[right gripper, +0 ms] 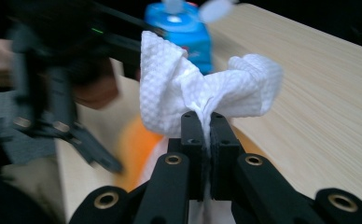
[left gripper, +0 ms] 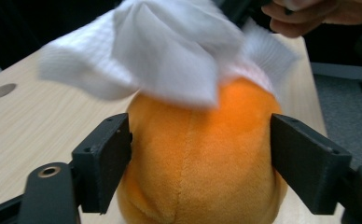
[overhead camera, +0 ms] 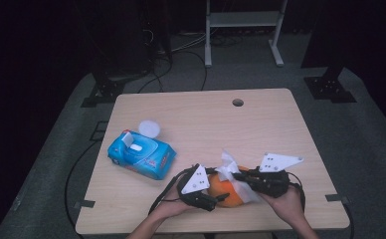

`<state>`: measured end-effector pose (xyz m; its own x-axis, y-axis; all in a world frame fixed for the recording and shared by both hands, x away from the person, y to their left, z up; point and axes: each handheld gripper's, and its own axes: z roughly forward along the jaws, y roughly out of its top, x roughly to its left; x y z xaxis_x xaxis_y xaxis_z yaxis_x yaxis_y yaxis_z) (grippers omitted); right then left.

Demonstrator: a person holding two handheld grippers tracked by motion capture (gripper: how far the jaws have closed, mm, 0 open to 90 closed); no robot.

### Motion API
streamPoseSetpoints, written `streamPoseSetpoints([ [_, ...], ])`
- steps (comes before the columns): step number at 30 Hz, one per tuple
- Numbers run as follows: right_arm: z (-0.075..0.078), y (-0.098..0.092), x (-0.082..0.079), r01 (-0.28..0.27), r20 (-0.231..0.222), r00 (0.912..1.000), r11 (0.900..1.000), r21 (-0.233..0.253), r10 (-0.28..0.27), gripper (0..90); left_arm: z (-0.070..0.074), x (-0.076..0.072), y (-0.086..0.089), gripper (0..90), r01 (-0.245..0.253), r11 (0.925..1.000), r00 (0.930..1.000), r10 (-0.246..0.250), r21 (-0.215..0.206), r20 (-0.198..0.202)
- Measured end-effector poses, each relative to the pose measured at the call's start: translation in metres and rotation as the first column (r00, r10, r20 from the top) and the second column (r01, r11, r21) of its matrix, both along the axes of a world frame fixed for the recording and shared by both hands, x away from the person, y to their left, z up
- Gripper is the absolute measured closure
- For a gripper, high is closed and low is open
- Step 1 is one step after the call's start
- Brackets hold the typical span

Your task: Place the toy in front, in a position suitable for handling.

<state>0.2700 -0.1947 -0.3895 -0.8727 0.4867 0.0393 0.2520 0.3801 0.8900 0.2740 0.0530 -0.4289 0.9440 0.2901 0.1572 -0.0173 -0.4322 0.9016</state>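
Note:
An orange plush ball (left gripper: 202,154) rests near the table's front edge, also seen from above as the orange ball (overhead camera: 225,193). My left gripper (left gripper: 200,154) is shut on it, one jaw pressing each side. A white textured wipe (right gripper: 202,88) is draped over the ball's top, appearing as the wipe (left gripper: 160,51) and the wipe (overhead camera: 231,169). My right gripper (right gripper: 206,121) is shut on the wipe, jaws pinching its gathered middle just above the ball (right gripper: 135,149). In the high view my left gripper (overhead camera: 221,197) comes from the left and my right gripper (overhead camera: 237,175) from the right.
A blue wet-wipe pack (overhead camera: 141,154) lies left of centre, lid flipped up, with a white round cap (overhead camera: 150,128) beyond it. The wooden table (overhead camera: 260,124) has a cable hole (overhead camera: 238,102) near its far edge. A metal frame (overhead camera: 243,20) stands on the floor behind.

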Motion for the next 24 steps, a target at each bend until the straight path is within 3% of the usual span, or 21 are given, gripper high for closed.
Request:
streamPoseSetpoints([
  [2, -0.001, 0.01, -0.004, -0.019, 0.018, 0.9996, 0.999, -0.026, 0.019, 85.8, 0.0, -0.004, 0.001, 31.6, 0.011, 0.9996, 0.9984, -0.013, 0.027, 0.055],
  [3, -0.001, 0.01, -0.004, -0.019, 0.018, 0.9996, 0.999, -0.026, 0.019, 85.8, 0.0, -0.004, 0.001, 37.6, 0.011, 0.9996, 0.9984, -0.013, 0.027, 0.055],
  [4, -0.003, 0.011, -0.003, -0.02, 0.022, 0.9995, 0.999, -0.04, 0.021, 85.9, 0.001, -0.006, 0.003, 37.6, 0.008, 0.9996, 0.9946, -0.011, 0.028, 0.103],
  [5, 0.0, 0.005, -0.002, 0.002, 0.023, 0.9997, 1.0, 0.009, -0.002, 86.0, 0.004, -0.009, 0.004, 45.8, 0.008, 0.9999, 0.9895, -0.01, 0.013, 0.144],
  [7, 0.006, 0.002, -0.005, 0.016, 0.065, 0.9977, 1.0, 0.017, -0.017, 86.0, 0.006, -0.01, 0.004, 46.9, 0.006, 0.9999, 0.9824, -0.008, 0.011, 0.187],
  [9, 0.01, 0.001, -0.006, 0.026, 0.08, 0.9964, 0.999, 0.022, -0.028, 86.0, 0.006, -0.009, 0.004, 46.1, 0.003, 0.9999, 0.9823, -0.006, 0.015, 0.187],
  [11, 0.005, 0.001, -0.003, 0.033, 0.044, 0.9985, 0.999, 0.018, -0.034, 86.0, 0.003, -0.001, 0.008, 38.9, -0.008, 0.9995, 0.9942, 0.011, -0.031, 0.107],
  [13, -0.004, 0.003, 0.002, 0.034, 0.007, 0.9994, 0.999, 0.001, -0.034, 86.0, 0.004, 0.003, 0.008, 22.4, -0.043, 0.998, 0.9986, 0.044, -0.047, 0.03],
  [14, -0.007, 0.005, 0.003, 0.021, -0.006, 0.9998, 1.0, 0.007, -0.021, 86.0, 0.004, 0.005, 0.009, 18.4, -0.043, 0.9985, 0.999, 0.043, -0.034, 0.014],
  [18, -0.005, 0.004, 0.004, 0.022, 0.002, 0.9998, 1.0, -0.007, -0.022, 86.0, 0.002, 0.003, 0.013, 35.7, -0.033, 0.9993, 0.9989, 0.033, -0.016, 0.032],
  [21, -0.009, -0.005, 0.008, 0.041, -0.014, 0.999, 0.999, -0.006, -0.041, 86.1, 0.002, 0.004, 0.016, 39.2, -0.027, 0.9996, 0.9989, 0.027, 0.0, 0.037],
  [24, -0.02, -0.029, 0.018, 0.111, -0.068, 0.9914, 0.994, -0.003, -0.111, 86.0, -0.002, 0.009, 0.027, 40.3, -0.014, 0.9999, 0.9999, 0.014, -0.007, -0.001],
])
